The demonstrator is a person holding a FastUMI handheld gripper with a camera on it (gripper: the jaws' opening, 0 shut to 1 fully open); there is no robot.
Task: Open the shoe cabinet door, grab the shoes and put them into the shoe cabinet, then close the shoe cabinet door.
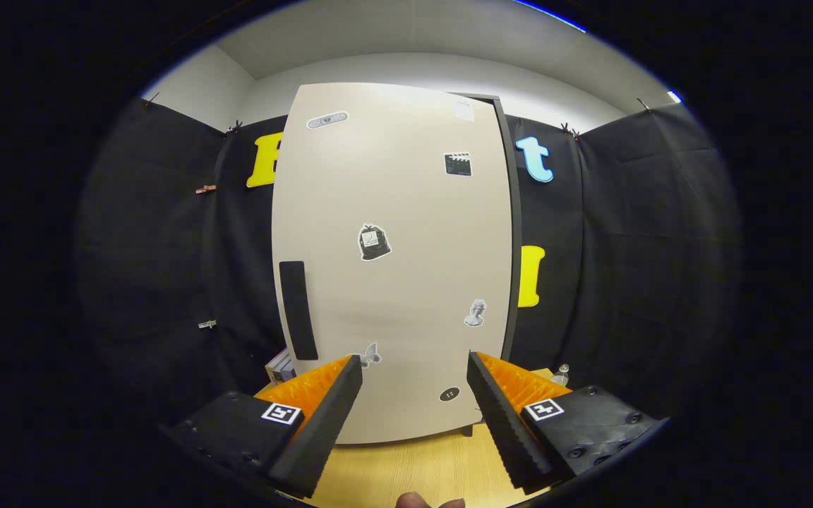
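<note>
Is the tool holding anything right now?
No, nothing. The tool is open, its fingers spread apart with only air between them, facing the closed cabinet door.

The shoe cabinet (pixel 392 282) stands on the tabletop (pixel 413 473), just ahead of the hand-held gripper (pixel 415 370), whose fingers are spread apart, holding nothing.

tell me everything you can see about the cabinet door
The cabinet door is a tall, smooth beige panel, shut, upright on the wooden table. A dark vertical handle sits near its left edge, and small stickers are scattered across it. The open tool hovers in front; nothing touches the door.
</note>
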